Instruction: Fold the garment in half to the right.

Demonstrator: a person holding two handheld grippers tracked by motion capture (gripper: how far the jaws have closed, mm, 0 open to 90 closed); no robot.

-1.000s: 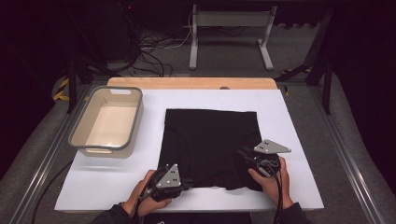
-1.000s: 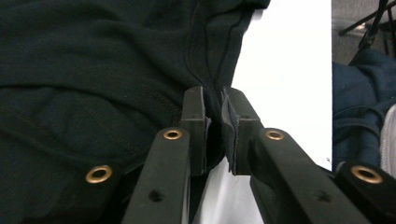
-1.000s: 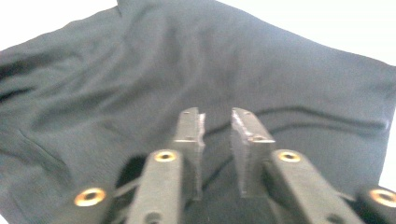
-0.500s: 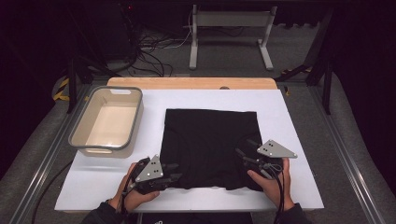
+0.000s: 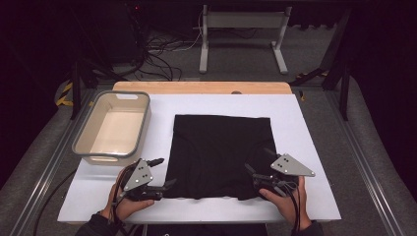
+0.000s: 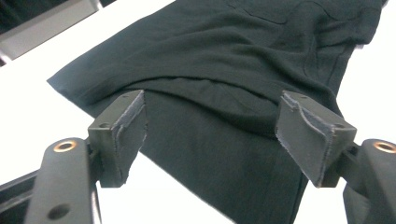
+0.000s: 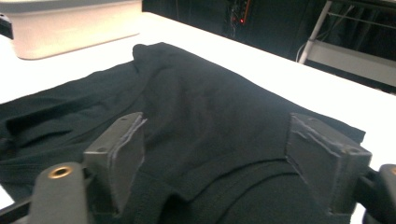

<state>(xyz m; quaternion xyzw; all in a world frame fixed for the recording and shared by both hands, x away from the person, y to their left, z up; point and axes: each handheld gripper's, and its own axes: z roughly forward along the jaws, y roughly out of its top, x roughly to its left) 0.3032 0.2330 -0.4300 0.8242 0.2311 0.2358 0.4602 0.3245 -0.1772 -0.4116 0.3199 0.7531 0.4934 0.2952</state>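
Shifted left off the cloth's [image 5: 221,155] near-left corner now, left gripper [image 5: 160,173] spread wide, right gripper [image 5: 256,173] spread over the near-right corner, cloth lying flat beside the bin [image 5: 114,128], nothing pinched yet, folding barely begun.
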